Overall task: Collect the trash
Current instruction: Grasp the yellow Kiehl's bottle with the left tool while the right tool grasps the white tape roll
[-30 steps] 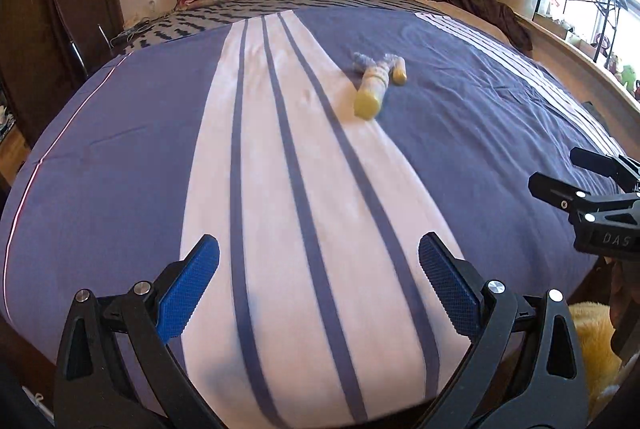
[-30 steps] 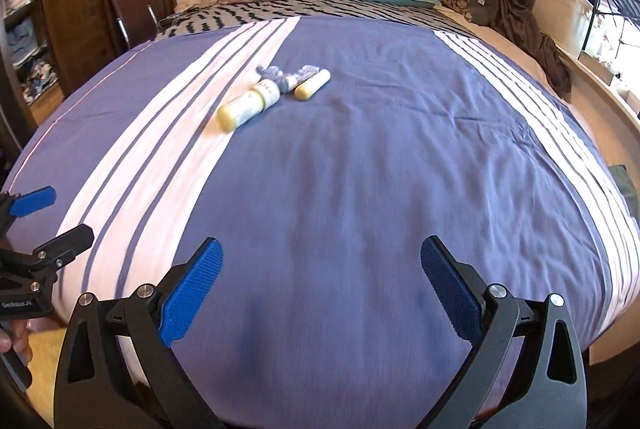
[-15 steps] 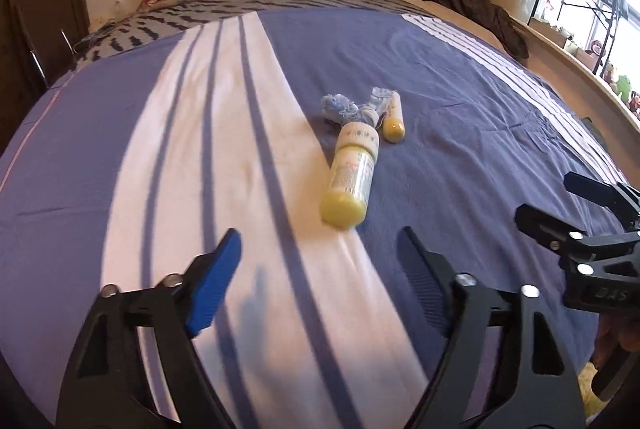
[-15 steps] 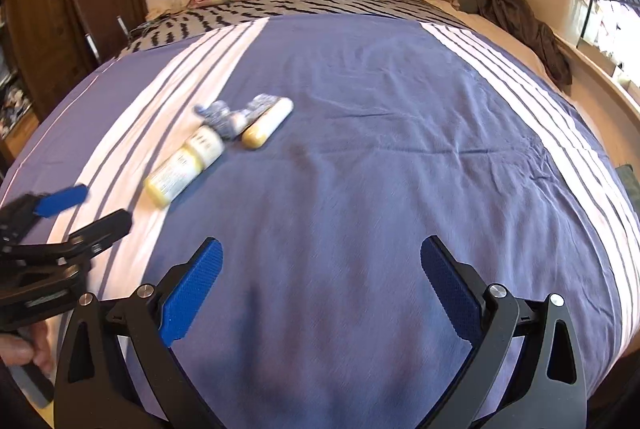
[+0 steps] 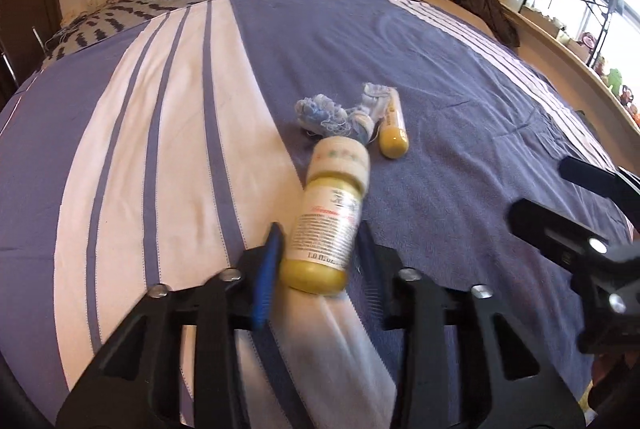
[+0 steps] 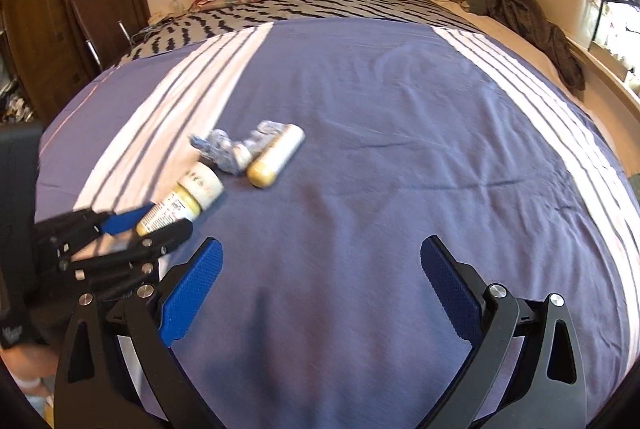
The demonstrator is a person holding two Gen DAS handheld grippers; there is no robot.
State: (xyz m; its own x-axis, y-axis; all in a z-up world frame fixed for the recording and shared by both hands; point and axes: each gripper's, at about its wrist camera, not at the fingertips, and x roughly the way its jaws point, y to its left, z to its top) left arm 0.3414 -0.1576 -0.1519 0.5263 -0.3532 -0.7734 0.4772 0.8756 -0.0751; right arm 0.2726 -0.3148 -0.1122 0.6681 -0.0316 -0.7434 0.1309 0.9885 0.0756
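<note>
Yellow plastic bottle with white cap and printed label (image 5: 326, 225) lies on blue-and-white striped bedspread (image 5: 168, 157), lower centre of left wrist view, base end between jaws of left gripper (image 5: 318, 261). Jaws have just been closing; pads at bottle's sides, firm contact unclear. Crumpled blue-white wrapper (image 5: 324, 115) just beyond cap; small yellow tube (image 5: 393, 133) beside it, to right. Right gripper (image 6: 320, 293) spread wide, nothing between, low centre of own view, over bare blue cloth.

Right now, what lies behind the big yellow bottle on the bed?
Behind the big yellow bottle lies a crumpled blue-white wad, touching its white cap, with a small yellow tube beside it. What the wad covers cannot be seen.
</note>
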